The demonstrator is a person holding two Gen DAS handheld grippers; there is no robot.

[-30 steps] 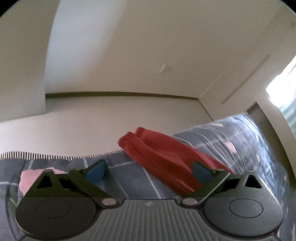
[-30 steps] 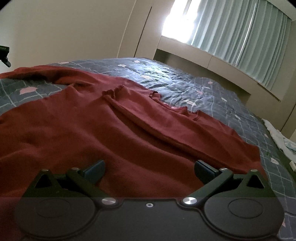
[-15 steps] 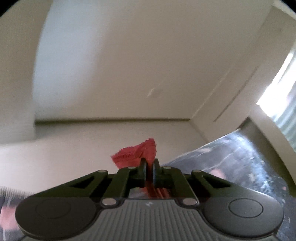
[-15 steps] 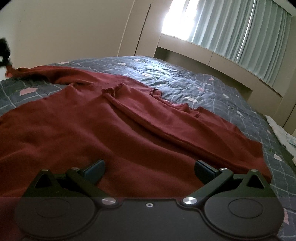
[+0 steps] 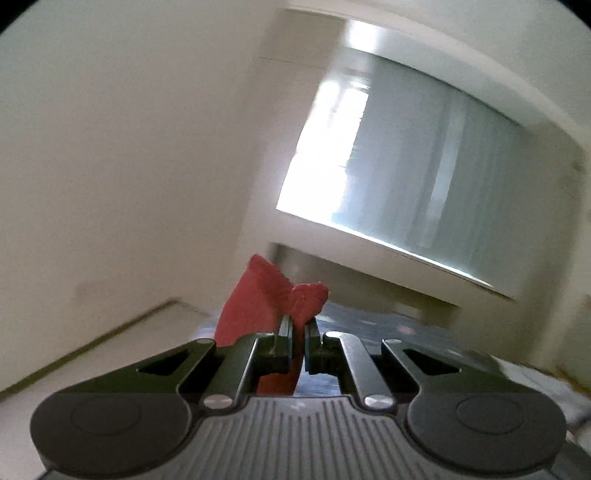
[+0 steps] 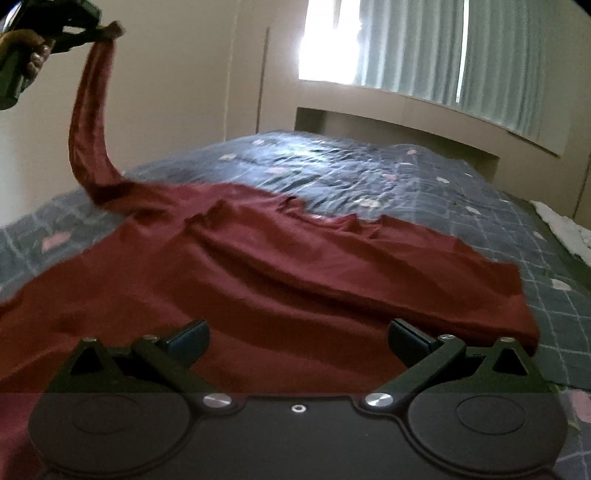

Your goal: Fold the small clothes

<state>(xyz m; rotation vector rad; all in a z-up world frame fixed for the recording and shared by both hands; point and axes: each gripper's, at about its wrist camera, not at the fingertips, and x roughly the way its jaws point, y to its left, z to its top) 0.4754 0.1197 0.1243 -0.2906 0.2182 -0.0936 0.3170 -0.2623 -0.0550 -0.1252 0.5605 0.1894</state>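
Observation:
A dark red long-sleeved top point(image 6: 258, 266) lies spread on the bed. Its left sleeve point(image 6: 90, 110) is pulled up into the air, pinched at the cuff by my left gripper point(image 6: 99, 31) at the top left of the right wrist view. In the left wrist view that gripper point(image 5: 299, 326) is shut on the red cuff point(image 5: 273, 295), which bunches above the fingertips. My right gripper point(image 6: 297, 334) hovers open low over the top's near part, with nothing between its fingers. A hand point(image 6: 29, 48) holds the left gripper's handle.
The bed carries a grey-blue checked quilt point(image 6: 369, 173) with pale pink patches. A white cloth point(image 6: 565, 229) lies at the bed's right edge. Behind the headboard ledge point(image 6: 406, 125) is a bright window with pale curtains point(image 6: 461, 48). Beige walls stand to the left.
My left gripper shut on the sleeve's cuff, then rose and rolled, lifting the sleeve off the bed. The right gripper stayed open and shifted slightly over the top.

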